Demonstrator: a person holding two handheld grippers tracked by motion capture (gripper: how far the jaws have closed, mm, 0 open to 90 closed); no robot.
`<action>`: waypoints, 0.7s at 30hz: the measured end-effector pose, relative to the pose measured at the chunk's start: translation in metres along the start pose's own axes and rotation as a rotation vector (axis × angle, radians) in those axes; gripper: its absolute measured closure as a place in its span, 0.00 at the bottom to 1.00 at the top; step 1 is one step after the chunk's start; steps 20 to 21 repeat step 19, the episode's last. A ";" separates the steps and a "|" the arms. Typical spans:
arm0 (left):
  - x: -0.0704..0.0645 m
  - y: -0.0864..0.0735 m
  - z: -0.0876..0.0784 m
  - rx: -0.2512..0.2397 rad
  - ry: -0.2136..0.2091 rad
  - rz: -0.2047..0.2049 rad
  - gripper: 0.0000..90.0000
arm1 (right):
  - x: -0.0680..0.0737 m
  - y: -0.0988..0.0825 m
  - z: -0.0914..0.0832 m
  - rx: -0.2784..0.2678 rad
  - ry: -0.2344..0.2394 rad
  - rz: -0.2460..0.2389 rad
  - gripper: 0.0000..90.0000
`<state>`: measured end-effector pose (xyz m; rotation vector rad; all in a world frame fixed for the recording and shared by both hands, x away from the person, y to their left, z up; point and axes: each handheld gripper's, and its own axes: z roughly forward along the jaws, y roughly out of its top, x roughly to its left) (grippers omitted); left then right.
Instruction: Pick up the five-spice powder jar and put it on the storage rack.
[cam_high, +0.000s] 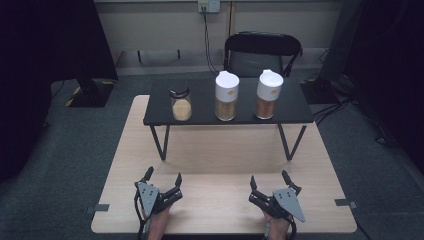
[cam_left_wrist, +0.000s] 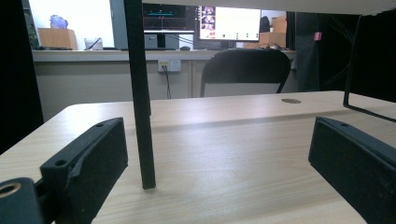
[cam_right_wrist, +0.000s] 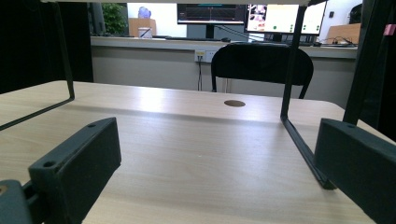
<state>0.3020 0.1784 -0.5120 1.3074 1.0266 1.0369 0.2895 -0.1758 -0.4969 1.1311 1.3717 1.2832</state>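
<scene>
Nearest the lens, left tongs and right tongs, both resting low at the near edge of the pale wooden desk, each gaping wide with nothing between the jaws. From the left gripper view: black jaws spread far apart over bare wood, a thin black leg of the raised shelf standing upright between them, farther off. From the right gripper view: same wide spread, right-side shelf frame running along the desk toward the right jaw.

Farther back, on the low black shelf set across the desk: glass jar with dark lid at the left, part filled with something yellowish; two white-capped containers, one in the middle, one at the right, both upright and well apart from the tongs. Behind the desk, black chair; on the wall, a socket with a cable hanging down.
</scene>
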 end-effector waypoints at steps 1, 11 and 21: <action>0.000 0.000 0.000 0.000 0.000 0.000 0.05 | 0.000 -0.002 0.001 0.006 -0.001 0.000 0.00; 0.000 0.000 0.000 0.000 0.000 0.000 0.04 | -0.003 -0.011 0.004 0.026 -0.014 0.007 0.00; 0.000 0.000 0.000 0.000 0.001 0.000 0.05 | -0.004 -0.011 0.004 0.024 -0.016 0.013 0.00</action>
